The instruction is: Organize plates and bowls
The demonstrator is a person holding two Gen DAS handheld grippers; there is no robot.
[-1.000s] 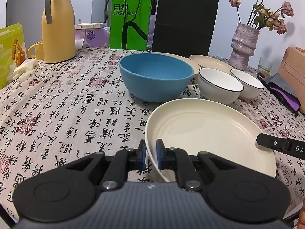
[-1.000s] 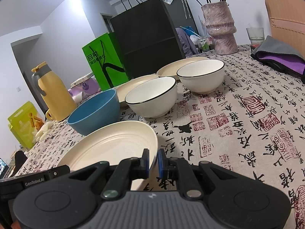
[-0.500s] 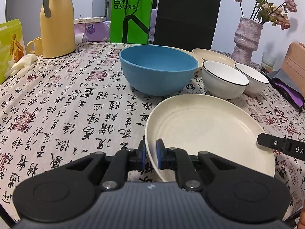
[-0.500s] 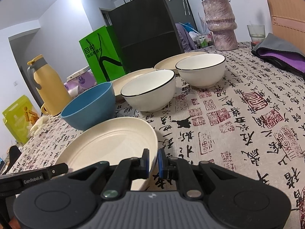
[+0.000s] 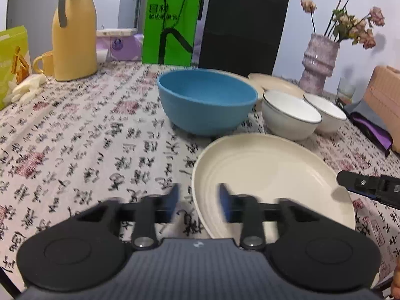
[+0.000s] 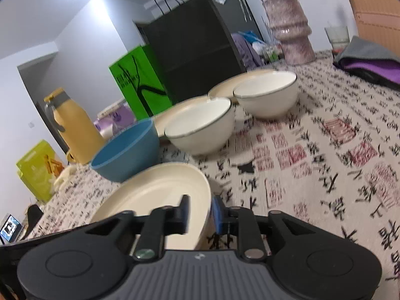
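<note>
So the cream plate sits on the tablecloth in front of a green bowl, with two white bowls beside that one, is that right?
Not quite: the bowl behind the cream plate is blue, not green, as the left wrist view shows. The two white bowls do sit beside it on the tablecloth.

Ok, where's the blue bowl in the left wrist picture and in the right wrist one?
Left wrist view: the blue bowl sits at centre, behind the cream plate and left of the two white bowls.
Right wrist view: the blue bowl is at left of centre, behind the same plate.
Shared landmark: the green bag stands behind the bowl in both.
</note>
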